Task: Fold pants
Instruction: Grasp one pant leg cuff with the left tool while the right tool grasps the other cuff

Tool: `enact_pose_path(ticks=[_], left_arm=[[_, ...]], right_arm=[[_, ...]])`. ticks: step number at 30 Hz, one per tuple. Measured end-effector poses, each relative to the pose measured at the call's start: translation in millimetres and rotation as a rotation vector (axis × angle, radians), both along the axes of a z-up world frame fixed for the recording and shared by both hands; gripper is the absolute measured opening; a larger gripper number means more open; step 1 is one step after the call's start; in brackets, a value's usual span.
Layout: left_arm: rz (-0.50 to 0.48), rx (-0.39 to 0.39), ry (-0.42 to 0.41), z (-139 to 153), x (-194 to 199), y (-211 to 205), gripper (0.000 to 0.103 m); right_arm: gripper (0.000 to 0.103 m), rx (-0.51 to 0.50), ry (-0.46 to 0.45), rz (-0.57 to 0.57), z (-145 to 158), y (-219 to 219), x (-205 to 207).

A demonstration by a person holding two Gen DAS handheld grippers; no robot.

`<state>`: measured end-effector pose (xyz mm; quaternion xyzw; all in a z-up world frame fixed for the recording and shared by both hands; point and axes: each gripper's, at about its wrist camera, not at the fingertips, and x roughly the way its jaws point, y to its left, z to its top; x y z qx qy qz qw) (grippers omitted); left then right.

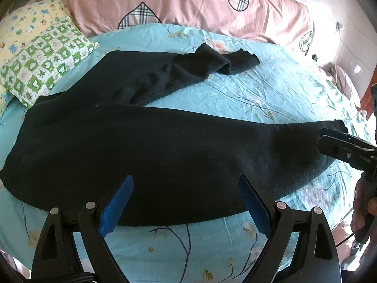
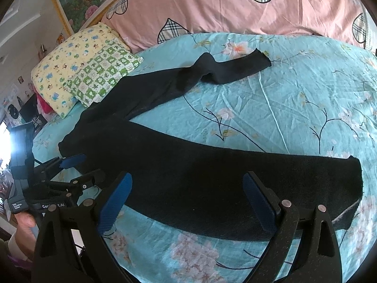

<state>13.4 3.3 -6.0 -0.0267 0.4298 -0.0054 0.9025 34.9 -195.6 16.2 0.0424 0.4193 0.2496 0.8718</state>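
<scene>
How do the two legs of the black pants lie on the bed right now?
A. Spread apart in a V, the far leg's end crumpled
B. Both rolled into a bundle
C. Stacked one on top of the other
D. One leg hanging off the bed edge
A: the pants fork, with blue sheet showing between the legs, and the far leg's end bunched and bent.

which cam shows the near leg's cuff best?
Right wrist: the near cuff lies whole and unobstructed on the sheet. In left wrist it sits at the frame edge, partly behind the right gripper.
</scene>
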Motion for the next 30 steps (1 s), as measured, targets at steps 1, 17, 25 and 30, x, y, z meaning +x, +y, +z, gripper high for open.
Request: enact_pose_path(ticks=[1, 17, 25, 30], left_arm=[[0.000, -0.003, 0.009, -1, 2, 0, 0.092], [-0.049, -0.001, 0.019, 18, 58, 2, 0.092], [-0.083, 0.028, -0.005, 39, 110, 8, 0.092], [-0.099, 0.036, -0.022, 53, 146, 16, 0.092]], right_arm=[[0.095, 0.002, 0.000, 0.000, 0, -1, 1], [0.095, -0.014, -0.037, -0.013, 24, -15, 61], [0.094, -0.067, -0.098, 0.015, 46, -10, 115], [0.087, -0.101, -0.103, 0.020, 50, -7, 155]])
